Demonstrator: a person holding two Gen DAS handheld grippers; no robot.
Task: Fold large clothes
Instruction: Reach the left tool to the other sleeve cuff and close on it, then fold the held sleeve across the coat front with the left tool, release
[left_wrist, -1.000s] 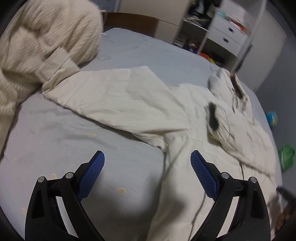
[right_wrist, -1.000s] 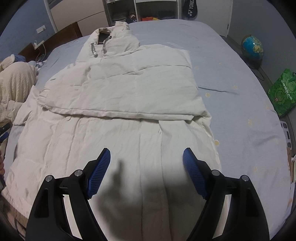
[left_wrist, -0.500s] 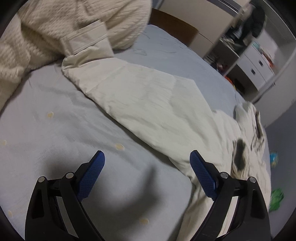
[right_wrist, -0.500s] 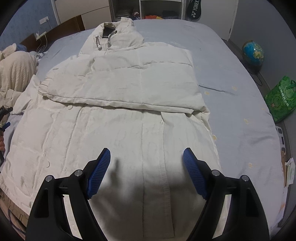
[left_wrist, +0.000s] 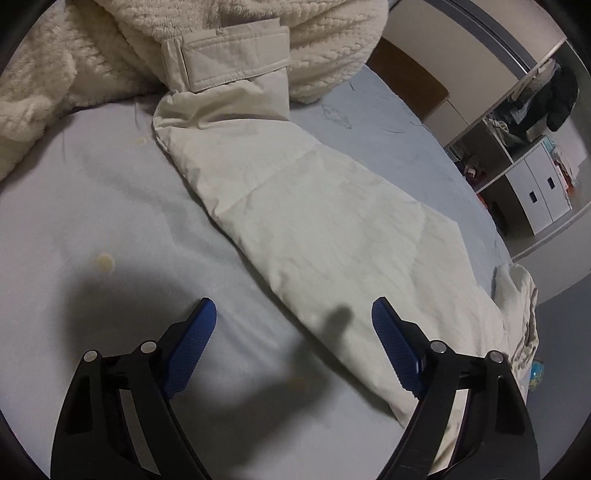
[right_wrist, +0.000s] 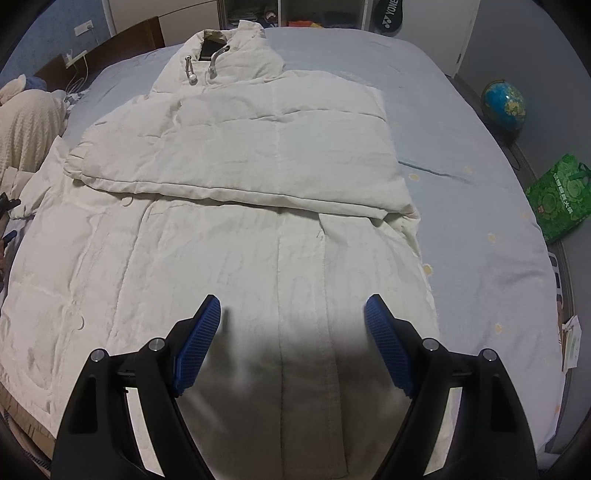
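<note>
A large cream padded coat (right_wrist: 236, 229) lies flat on the pale blue bed (right_wrist: 480, 221), hood at the far end, one sleeve folded across its chest. Its other sleeve (left_wrist: 314, 206) stretches out over the sheet in the left wrist view, cuff (left_wrist: 229, 59) at the top. My left gripper (left_wrist: 293, 319) hovers over the near part of that sleeve, jaws wide but closing, nothing pressed between the blue pads. Over the coat's lower body my right gripper (right_wrist: 293, 317) stands open and empty.
A fluffy cream blanket (left_wrist: 92, 48) is heaped beside the sleeve cuff. White drawers and open shelves (left_wrist: 535, 173) stand past the bed. On the floor to the right are a globe (right_wrist: 504, 103) and a green bag (right_wrist: 557, 199).
The left gripper has swung along the outstretched sleeve toward its cuff and dropped lower, rolling as it went; its jaws have narrowed slightly. The right gripper has hardly moved.
</note>
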